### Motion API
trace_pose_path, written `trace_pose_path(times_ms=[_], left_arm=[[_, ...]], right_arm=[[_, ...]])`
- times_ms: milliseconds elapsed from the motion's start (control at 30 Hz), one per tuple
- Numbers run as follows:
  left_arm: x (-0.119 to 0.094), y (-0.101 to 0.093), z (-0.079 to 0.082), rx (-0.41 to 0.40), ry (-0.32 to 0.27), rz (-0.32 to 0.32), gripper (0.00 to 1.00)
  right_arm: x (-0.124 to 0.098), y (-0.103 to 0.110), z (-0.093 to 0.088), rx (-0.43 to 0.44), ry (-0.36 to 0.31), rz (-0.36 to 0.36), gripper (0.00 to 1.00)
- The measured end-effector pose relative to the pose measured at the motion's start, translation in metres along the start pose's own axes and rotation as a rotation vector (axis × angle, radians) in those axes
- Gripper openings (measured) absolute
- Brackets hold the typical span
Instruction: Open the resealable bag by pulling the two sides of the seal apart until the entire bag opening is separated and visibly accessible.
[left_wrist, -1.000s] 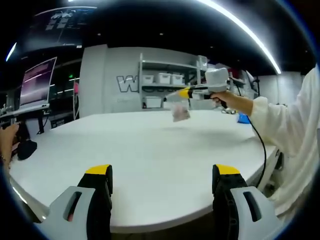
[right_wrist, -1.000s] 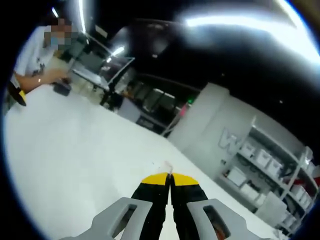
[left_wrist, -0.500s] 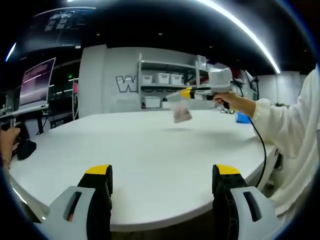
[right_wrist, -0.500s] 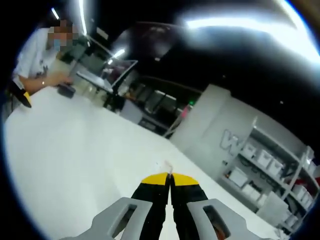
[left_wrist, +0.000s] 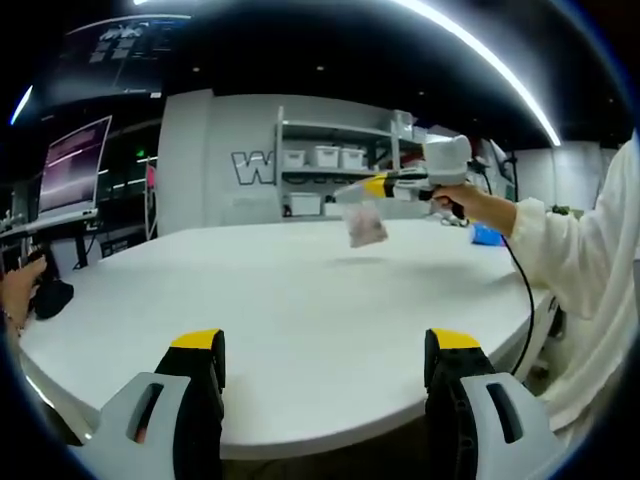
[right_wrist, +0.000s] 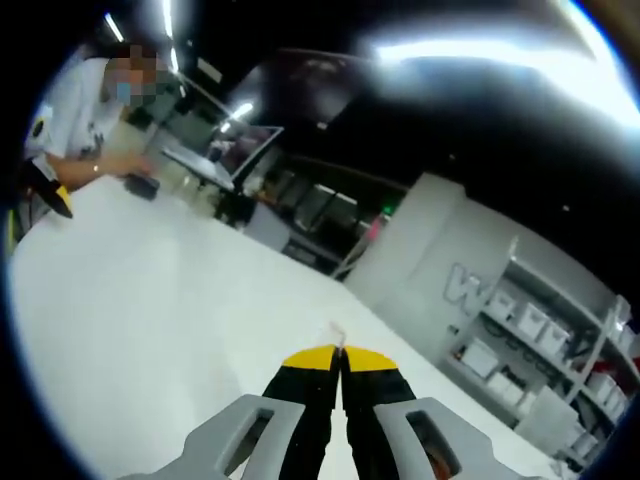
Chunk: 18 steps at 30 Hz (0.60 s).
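A small clear resealable bag (left_wrist: 365, 224) with something pinkish inside hangs above the far side of the white table (left_wrist: 280, 320). My right gripper (left_wrist: 368, 186) is shut on the bag's top edge, held out by a hand in a white sleeve. In the right gripper view the yellow-tipped jaws (right_wrist: 340, 358) are pressed together, and a thin sliver of the bag (right_wrist: 336, 334) pokes up between them. My left gripper (left_wrist: 322, 350) is low at the near table edge, open, with nothing between its jaws, well short of the bag.
A person (right_wrist: 85, 100) sits at the table's far end with a hand near a dark object (left_wrist: 48, 297). Shelves with white bins (left_wrist: 325, 160) line the back wall. A blue item (left_wrist: 487, 236) lies at the table's right. A cable (left_wrist: 520, 290) hangs from the right gripper.
The right gripper has drifted slightly rightward with the bag in the left gripper view. The left gripper has stayed still and open.
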<state>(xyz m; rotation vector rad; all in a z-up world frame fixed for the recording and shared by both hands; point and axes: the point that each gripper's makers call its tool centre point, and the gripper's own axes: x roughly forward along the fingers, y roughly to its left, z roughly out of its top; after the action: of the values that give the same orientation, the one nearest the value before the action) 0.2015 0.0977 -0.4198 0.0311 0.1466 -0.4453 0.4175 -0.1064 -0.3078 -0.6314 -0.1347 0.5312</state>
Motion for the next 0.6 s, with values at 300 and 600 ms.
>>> trace_pose_path(times_ms=[300,600], left_arm=[[0.001,-0.003,0.001,-0.003,-0.004,-0.011,0.80],[-0.001,-0.005,0.001,-0.003,-0.006,-0.015,0.80]], right_arm=[[-0.008,0.004,0.003,-0.007,-0.007,0.008,0.00],[-0.015,0.007,0.005,-0.017,-0.016,0.010,0.00]])
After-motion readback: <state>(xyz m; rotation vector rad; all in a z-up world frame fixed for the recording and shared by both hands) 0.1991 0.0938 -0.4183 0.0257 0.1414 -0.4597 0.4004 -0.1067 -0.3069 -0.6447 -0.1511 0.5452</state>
